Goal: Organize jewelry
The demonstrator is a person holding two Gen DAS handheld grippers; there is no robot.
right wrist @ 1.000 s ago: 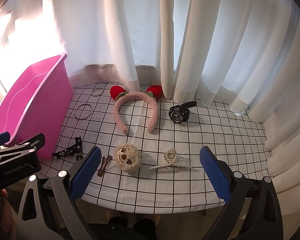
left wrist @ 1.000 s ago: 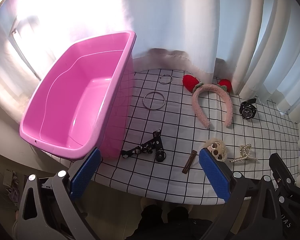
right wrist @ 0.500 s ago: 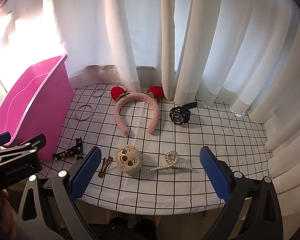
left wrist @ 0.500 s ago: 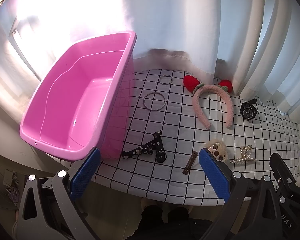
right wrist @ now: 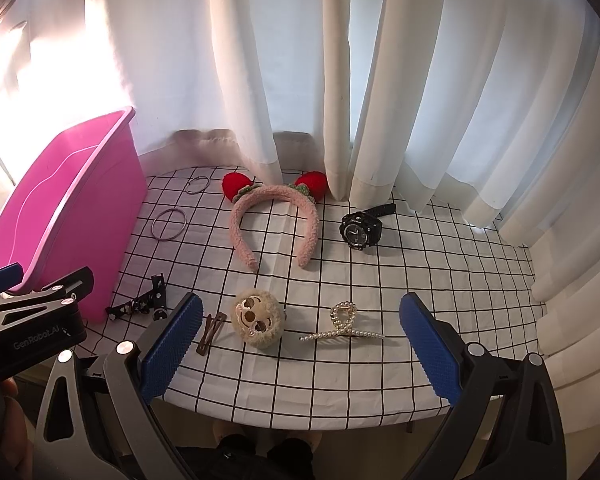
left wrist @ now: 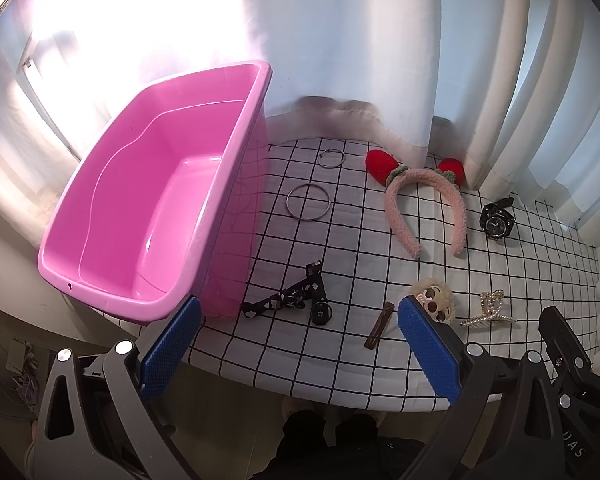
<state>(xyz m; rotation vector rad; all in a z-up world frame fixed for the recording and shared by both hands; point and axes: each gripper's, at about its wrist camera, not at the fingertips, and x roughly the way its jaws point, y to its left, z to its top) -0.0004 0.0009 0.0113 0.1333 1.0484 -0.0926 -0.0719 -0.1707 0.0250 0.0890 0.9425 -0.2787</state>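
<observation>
An empty pink tub [left wrist: 156, 216] [right wrist: 60, 216] stands at the table's left. On the checked cloth lie a pink headband with red ears [left wrist: 422, 204] [right wrist: 274, 216], a black watch [left wrist: 497, 222] [right wrist: 360, 230], two metal rings [left wrist: 308, 208] [right wrist: 169, 224], a black strap piece [left wrist: 296, 300] [right wrist: 140, 304], a brown hair clip [left wrist: 379, 330] [right wrist: 211, 332], a fluffy sloth clip [left wrist: 434, 302] [right wrist: 259, 322] and a pearl claw clip [left wrist: 489, 312] [right wrist: 343, 326]. My left gripper [left wrist: 298, 348] and right gripper [right wrist: 298, 348] are open and empty, above the table's near edge.
White curtains [right wrist: 340, 80] hang close behind the table and touch its back edge. The table's front edge [right wrist: 300, 420] curves just under my grippers. The left gripper's body [right wrist: 28, 320] shows at the left of the right wrist view, beside the tub.
Both grippers have drawn back and up slightly, so the objects sit a little further away in both views. Nothing on the table has moved.
</observation>
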